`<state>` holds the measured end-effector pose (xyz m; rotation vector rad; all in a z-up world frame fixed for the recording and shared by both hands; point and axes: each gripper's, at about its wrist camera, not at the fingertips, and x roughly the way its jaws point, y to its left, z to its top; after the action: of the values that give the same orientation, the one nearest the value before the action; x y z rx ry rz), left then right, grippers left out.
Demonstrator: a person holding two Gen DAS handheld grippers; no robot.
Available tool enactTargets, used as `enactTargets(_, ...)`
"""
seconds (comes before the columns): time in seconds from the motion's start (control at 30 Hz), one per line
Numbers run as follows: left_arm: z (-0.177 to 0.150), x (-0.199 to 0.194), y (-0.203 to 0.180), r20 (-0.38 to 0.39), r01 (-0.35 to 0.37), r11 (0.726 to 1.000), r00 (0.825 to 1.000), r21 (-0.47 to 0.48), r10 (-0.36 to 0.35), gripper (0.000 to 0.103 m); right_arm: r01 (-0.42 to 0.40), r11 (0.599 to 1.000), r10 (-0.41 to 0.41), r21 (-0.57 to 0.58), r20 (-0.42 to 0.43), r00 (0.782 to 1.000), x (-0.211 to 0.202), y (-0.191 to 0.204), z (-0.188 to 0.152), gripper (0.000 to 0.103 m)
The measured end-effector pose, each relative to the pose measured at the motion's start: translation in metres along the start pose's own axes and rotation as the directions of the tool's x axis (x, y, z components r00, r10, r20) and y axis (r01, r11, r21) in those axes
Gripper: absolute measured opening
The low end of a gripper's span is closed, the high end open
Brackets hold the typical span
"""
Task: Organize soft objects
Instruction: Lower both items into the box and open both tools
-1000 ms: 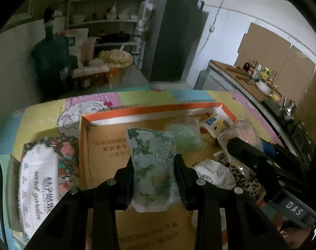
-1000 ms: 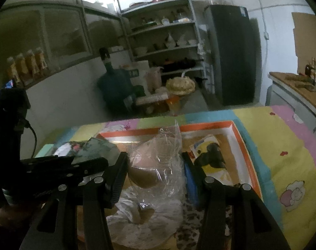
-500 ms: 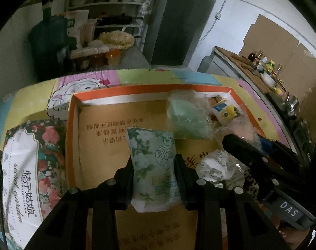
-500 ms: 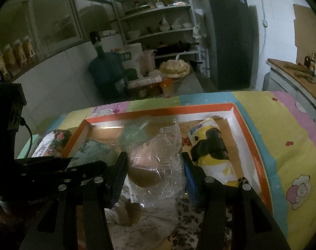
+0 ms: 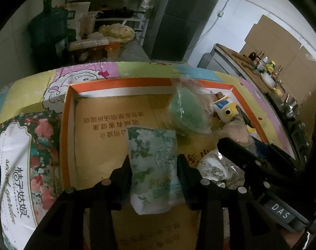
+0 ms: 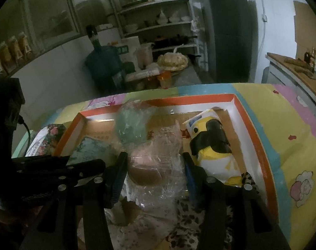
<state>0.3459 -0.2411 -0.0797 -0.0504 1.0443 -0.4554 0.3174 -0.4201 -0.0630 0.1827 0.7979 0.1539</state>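
Our left hand-held gripper (image 5: 153,167) pinches a green floral tissue pack (image 5: 152,166) by its sides and holds it over the open cardboard floor of the orange-rimmed box (image 5: 116,82), towards the box's left half. Our right hand-held gripper (image 6: 154,165) squeezes a pinkish soft item wrapped in clear plastic (image 6: 153,162) above the box's middle, with a white patterned bundle (image 6: 149,218) and a leopard-print cloth (image 6: 199,225) beneath it. A green plastic-wrapped item (image 6: 133,125) sits near the box's far edge and a yellow-and-white pack (image 6: 212,145) lies along its right wall. A larger floral tissue pack (image 5: 20,166) lies on the table (image 6: 283,125) outside the box's left wall.

We judge the main risks to be these. The two grippers work close together, so they could knock each other while lowering. The clear wrap looks slippery and loose, so the pinkish item might slide out early or catch on the green one. The tissue pack is held near its lower half, so it may tip forward when we release it.
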Motion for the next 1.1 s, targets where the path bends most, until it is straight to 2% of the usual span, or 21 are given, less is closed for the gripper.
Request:
enactTargets(0.23,-0.003,-0.002,-0.006,0.016,-0.023,1.000,1.000,0.012,0.022,0.054,-0.014,1.000,0.014,0.015,0.003,1.000,0.002,0.000,0.000,0.056)
enactTargets(0.47,-0.006,-0.005,-0.013,0.027,-0.049,0.998,0.998,0.026,0.048,0.058,-0.025,0.999,0.025,0.025,0.022,0.999,-0.002,-0.002,-0.002,0.057)
enactTargets(0.77,-0.007,-0.011,-0.014,0.046,-0.043,0.999,0.998,0.022,0.042,0.063,-0.032,0.999,0.030,0.040,0.052,0.998,-0.010,-0.003,-0.002,0.057)
enactTargets(1.1,-0.009,-0.028,-0.018,0.095,-0.031,0.999,0.995,0.024,0.029,0.075,-0.027,0.997,0.020,0.068,0.105,0.994,-0.031,-0.008,-0.003,0.061)
